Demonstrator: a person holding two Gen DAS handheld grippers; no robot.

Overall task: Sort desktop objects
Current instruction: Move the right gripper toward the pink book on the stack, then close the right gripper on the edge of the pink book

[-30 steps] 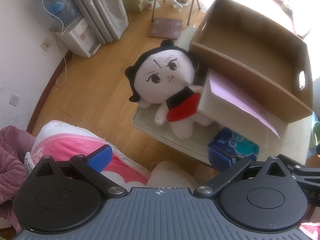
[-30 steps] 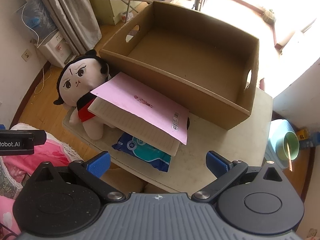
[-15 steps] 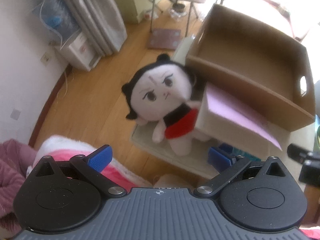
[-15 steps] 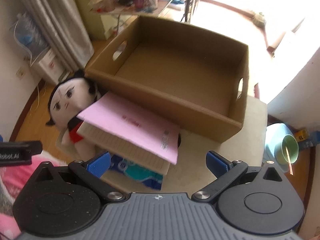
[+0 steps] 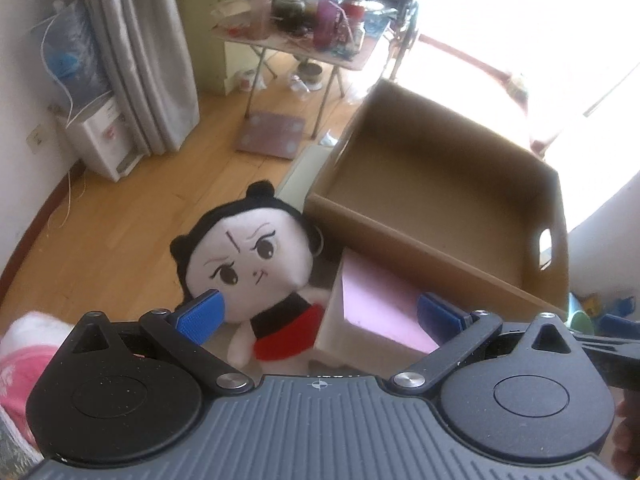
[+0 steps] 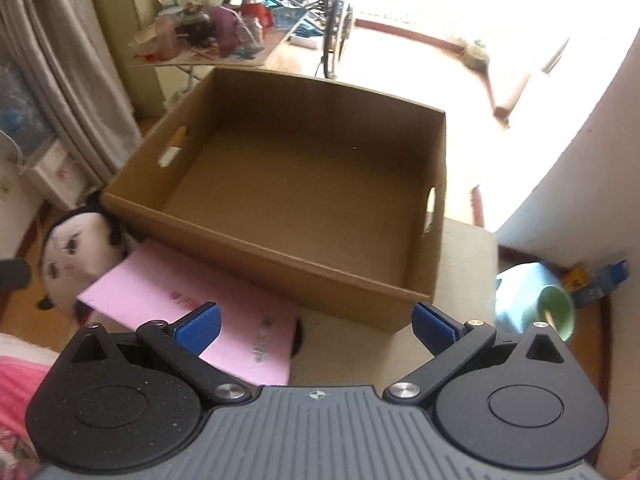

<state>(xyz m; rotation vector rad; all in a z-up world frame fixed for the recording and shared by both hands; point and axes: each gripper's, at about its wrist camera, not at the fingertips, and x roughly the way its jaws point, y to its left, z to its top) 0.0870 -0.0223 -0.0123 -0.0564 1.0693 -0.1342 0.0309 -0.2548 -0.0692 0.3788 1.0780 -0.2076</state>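
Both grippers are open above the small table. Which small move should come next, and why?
Probably lower the left gripper onto the white plush doll with black hair and close on it. The doll lies just ahead between the open blue fingers, uncovered, beside the empty brown cardboard box. The right gripper holds nothing, above the pink booklet.

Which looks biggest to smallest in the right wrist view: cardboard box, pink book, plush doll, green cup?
1. cardboard box, clearly largest.
2. pink book, though the gripper hides part of it.
3. plush doll, partly hidden behind box and book.
4. green cup, smallest, though partly hidden behind the gripper.
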